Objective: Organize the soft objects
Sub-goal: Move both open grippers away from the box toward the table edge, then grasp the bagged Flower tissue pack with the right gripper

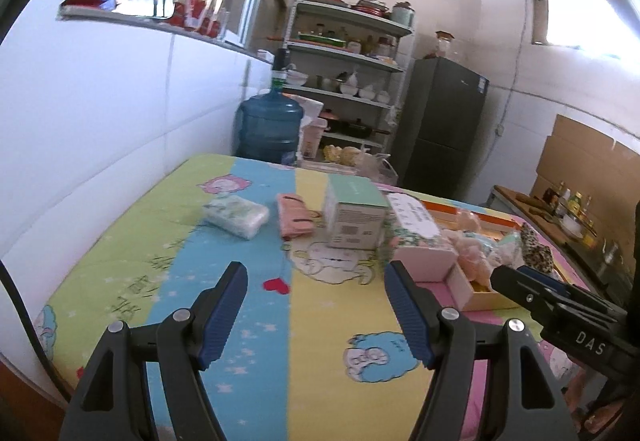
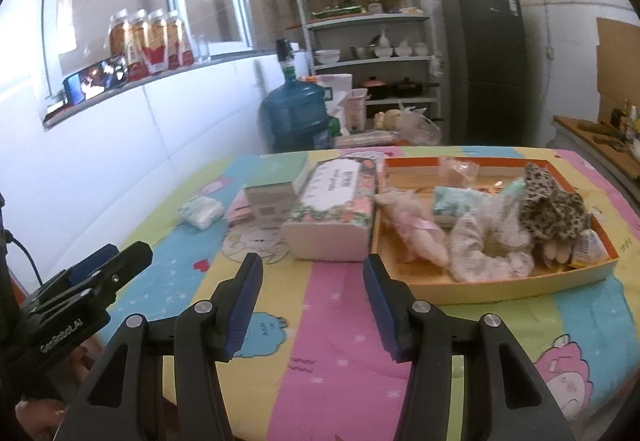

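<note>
Table with striped cartoon-print cloth (image 2: pixel 320 321), holding a sorting job part done, to judge by the lay of the items. Shallow orange-rimmed tray (image 2: pixel 520 283) on the right side of the table: contains a pink plush toy (image 2: pixel 416 229), a pale scrunchie (image 2: pixel 480 253), a leopard-print soft piece (image 2: pixel 552 201) and a small tissue packet (image 2: pixel 452 201), heaped loosely and touching one another, which suggests the tray serves as the collecting place for soft things. Floral tissue box (image 2: pixel 336 213) just beside the tray's left wall; small green-topped carton (image 2: pixel 268 201) next to that; both rigid and apparently left outside on purpose. Still loose on the cloth, further left: a pink folded cloth item (image 1: pixel 294 217) and a white soft tissue pack (image 1: pixel 236 215), near each other but apart, likely the remaining pieces to gather. Left gripper (image 1: pixel 316 305): jaws wide, nothing between them, hovering above the cloth and aimed toward the two loose items, a width that would suit the bulky pack. Right gripper (image 2: pixel 312 305): jaws moderately parted, empty, hovering over the near edge, facing the tissue box and tray. Shelving, water jug and fridge stand behind, uninvolved.
</note>
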`<state>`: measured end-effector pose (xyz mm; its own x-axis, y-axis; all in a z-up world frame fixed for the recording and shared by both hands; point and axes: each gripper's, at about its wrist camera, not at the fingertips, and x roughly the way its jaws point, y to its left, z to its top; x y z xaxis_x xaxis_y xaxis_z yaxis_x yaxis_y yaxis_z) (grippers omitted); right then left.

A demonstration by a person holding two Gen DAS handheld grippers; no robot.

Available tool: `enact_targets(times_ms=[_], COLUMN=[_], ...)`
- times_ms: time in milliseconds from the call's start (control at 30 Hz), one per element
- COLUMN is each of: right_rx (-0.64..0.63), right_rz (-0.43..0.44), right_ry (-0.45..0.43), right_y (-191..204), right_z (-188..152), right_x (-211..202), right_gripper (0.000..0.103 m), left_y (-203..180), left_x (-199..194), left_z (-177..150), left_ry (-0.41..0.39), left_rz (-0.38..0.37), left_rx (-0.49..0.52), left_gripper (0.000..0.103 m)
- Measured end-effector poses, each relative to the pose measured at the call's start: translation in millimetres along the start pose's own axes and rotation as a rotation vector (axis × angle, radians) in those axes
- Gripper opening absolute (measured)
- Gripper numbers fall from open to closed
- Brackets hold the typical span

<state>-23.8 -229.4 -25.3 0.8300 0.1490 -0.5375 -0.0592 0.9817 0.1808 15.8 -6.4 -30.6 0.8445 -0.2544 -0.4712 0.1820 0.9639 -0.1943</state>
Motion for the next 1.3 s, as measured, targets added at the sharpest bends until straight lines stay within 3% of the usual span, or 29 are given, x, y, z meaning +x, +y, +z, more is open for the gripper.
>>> enact_targets(times_ms=[333, 733, 833, 933, 1067, 1200, 1300], right_rx=[-0.062, -0.12, -0.176, -0.243, -0.358, -0.492, -0.573], right_rz=[0.051, 0.203, 0.293, 0.351, 0.421, 0.436, 0.376], right_ry=[0.026, 0.092, 0.138, 0.176, 0.233, 0.308, 0.342], right_y=[38, 80, 96, 113, 138, 164, 181], right_z=[0, 13, 25, 39, 60, 72, 74], right_x=[15, 58, 81, 104, 147, 197, 230], right_gripper=[0.054, 0.054, 0.054, 0.074, 0.076, 0.076, 0.076], left_y=[42, 93, 105, 113, 124, 131, 137], left_x=[-5, 0, 4, 8, 14, 20, 25], left_z=[-6, 3, 4, 3, 3, 6, 8], left_ry=[-0.003, -0.024, -0.023, -0.018, -0.01, -0.007, -0.004], left_rz=[0.063, 0.139, 0.157, 0.167, 0.173, 0.179, 0.184], left_rx=[-0.058, -0.126, -0.145, -0.158, -0.176, -0.182, -0.187], left_gripper=[0.071, 0.071, 0.071, 0.071, 0.071, 0.071, 0.071])
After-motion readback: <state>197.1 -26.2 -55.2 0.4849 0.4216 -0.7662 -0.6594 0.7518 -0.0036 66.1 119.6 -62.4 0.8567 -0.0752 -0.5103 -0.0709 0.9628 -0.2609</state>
